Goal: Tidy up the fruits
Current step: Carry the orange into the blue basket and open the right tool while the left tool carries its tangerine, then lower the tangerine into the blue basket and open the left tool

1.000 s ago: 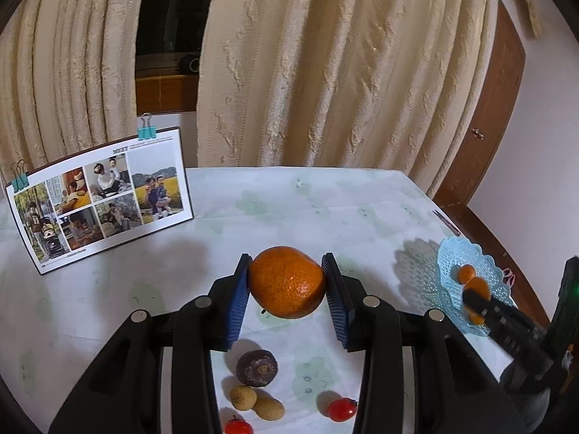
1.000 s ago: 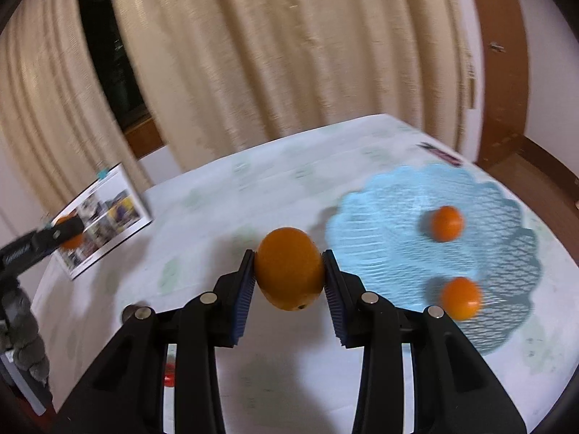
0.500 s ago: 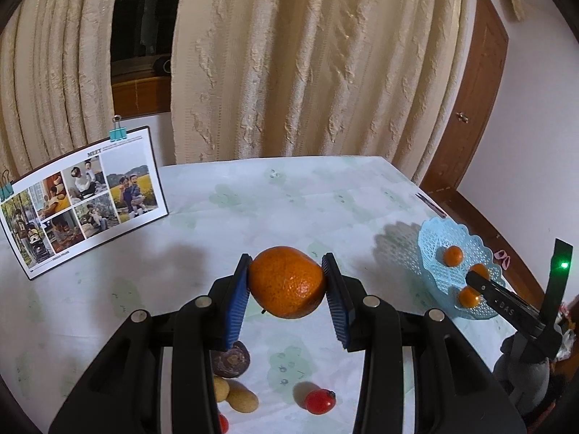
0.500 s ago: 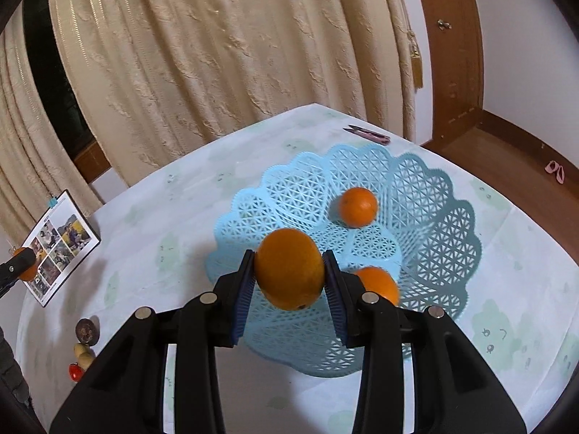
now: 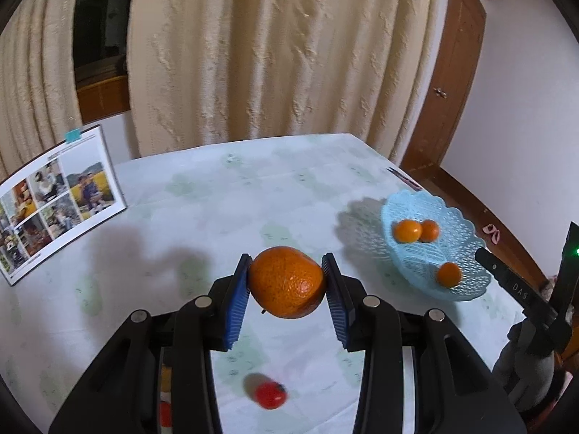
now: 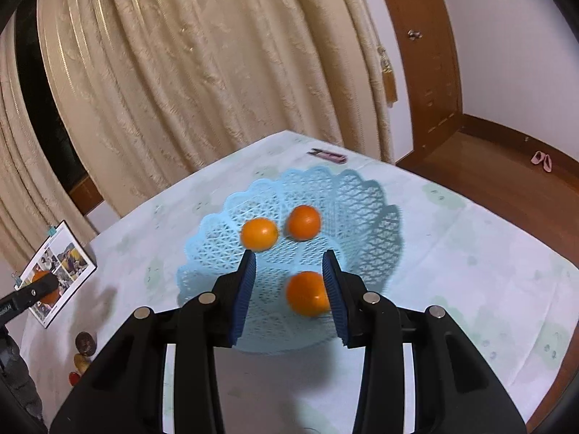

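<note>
My left gripper (image 5: 287,258) is shut on a large orange (image 5: 287,282), held above the table. To its right stands the light blue lattice basket (image 5: 466,238) with three small oranges (image 5: 408,230) in it. In the right wrist view my right gripper (image 6: 288,264) hangs over the basket (image 6: 362,209), open, with no fruit pressed between its blue pads. One orange (image 6: 307,293) lies in the basket just below the right pad, and two more (image 6: 260,233) lie farther in. The left gripper with its orange (image 6: 43,284) shows at the left edge.
A clipped photo board (image 5: 61,199) leans at the back left. Small fruits, a dark one (image 6: 85,341) and a red tomato (image 5: 269,394) among them, lie near the front. A flat pink-purple object (image 6: 327,155) lies at the far edge. Curtains hang behind the table.
The right gripper moved over the basket and let go of its orange, so the basket now holds three. The left gripper carried its orange rightward, closer to the basket.
</note>
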The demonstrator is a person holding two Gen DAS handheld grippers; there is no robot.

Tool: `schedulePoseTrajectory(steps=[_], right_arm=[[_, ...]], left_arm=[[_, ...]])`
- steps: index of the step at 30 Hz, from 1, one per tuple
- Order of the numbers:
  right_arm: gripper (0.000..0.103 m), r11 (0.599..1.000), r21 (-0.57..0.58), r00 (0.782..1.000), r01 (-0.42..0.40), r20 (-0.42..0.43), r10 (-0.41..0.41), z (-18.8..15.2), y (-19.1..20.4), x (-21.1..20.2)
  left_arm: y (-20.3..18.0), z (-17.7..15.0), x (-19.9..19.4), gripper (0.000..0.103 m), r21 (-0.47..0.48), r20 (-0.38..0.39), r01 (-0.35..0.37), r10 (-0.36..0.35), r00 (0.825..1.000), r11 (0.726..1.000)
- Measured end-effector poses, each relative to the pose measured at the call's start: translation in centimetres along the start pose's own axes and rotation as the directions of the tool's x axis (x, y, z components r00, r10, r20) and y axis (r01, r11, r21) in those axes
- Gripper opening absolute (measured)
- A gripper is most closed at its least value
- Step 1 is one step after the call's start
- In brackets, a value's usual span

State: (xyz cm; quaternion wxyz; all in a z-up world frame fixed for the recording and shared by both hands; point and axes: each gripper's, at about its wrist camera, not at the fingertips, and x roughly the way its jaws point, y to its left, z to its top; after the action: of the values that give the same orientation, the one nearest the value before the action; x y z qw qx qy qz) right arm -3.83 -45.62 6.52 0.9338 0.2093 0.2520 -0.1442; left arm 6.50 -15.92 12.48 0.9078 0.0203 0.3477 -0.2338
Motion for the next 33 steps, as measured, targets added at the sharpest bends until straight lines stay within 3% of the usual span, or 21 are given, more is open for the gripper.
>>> schedulePoseTrajectory(steps=[2, 4, 6, 15, 28, 31, 33], right_arm=[[0.04, 1.0, -0.002, 1.0, 0.015, 0.022, -0.015, -0.2, -0.5, -0.4], [0.051, 0.999, -0.003, 0.998, 0.038, 0.049, -0.038, -0.6, -1.0, -0.9], [0.054, 0.998, 0.0, 0.995, 0.06, 0.077, -0.06, -0.8, -1.6, -1.2], [0.054, 0.995, 0.056, 0.992, 0.08, 0.09, -0.084, -1.7, -4.2, -0.7], [0.054, 0.994, 0.098, 0.991, 0.053, 0.114, -0.064, -2.1, -4.7, -0.7], [0.054, 0.993, 0.108, 0.992, 0.047, 0.112, -0.059, -2.2, -5.0, -0.7], [0.055, 0.992, 0.115, 0.992, 0.045, 0.112, -0.058, -2.2, -5.1, -0.7]], left_arm=[[-1.5, 0.3, 0.3, 0.04, 0.021, 0.006, 0.01, -0.01, 1.0, 1.0], [-2.7, 0.5, 0.8, 0.04, 0.033, 0.003, 0.028, -0.028, 1.0, 0.999], [-4.0, 0.6, 1.3, 0.04, 0.044, -0.001, 0.048, -0.048, 0.999, 0.998], [-9.6, 0.4, 5.9, 0.04, 0.069, -0.082, 0.156, -0.15, 0.985, 0.985], [-14.9, -0.1, 9.6, 0.041, 0.136, -0.131, 0.212, -0.195, 0.972, 0.968], [-14.9, 0.0, 9.5, 0.066, 0.129, -0.111, 0.21, -0.196, 0.974, 0.969], [-14.9, 0.2, 9.2, 0.071, 0.131, -0.099, 0.204, -0.192, 0.976, 0.97]])
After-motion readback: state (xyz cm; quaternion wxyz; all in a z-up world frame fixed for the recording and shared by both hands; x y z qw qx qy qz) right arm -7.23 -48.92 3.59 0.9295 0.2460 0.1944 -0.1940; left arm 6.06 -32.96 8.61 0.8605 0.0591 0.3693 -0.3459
